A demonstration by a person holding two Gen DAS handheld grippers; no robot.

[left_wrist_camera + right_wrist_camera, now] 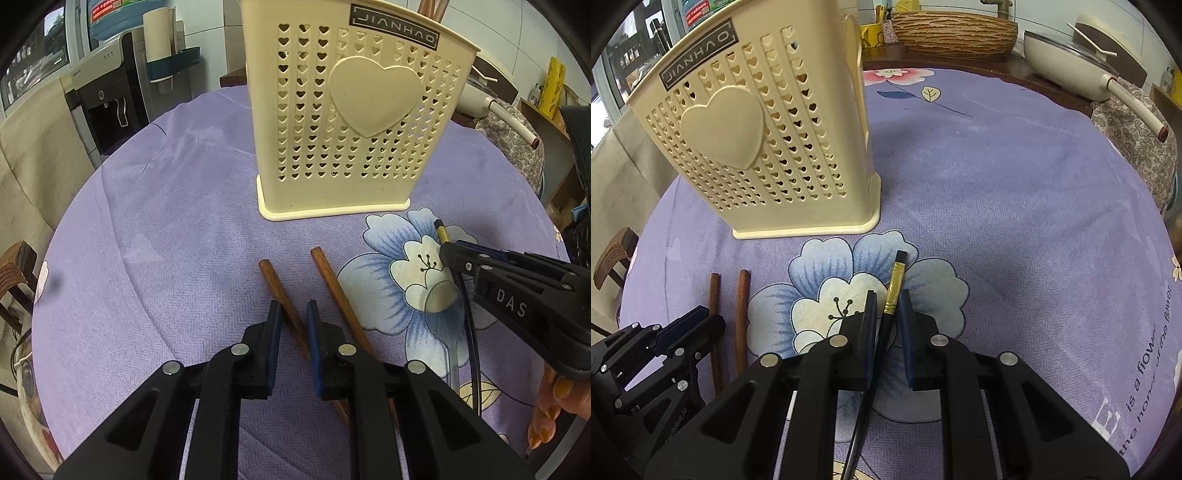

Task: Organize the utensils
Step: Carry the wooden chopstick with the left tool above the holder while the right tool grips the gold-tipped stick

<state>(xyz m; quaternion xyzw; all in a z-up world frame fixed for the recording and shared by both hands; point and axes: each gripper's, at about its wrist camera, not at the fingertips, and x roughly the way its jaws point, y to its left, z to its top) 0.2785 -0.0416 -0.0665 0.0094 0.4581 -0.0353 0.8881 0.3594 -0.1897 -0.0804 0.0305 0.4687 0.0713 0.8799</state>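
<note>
The left gripper [291, 312] is clamped on one brown chopstick [282, 295], its twin [338, 288] just right. The right gripper [888, 304] pinches a black chopstick [894, 286]; the holder [757, 129] stands ahead on the cloth [1015, 203].

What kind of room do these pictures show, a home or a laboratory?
Most likely a home dining or kitchen area: a table with a purple flowered tablecloth, a water dispenser against the wall, and a cream lidded pan beside a woven basket.
</note>
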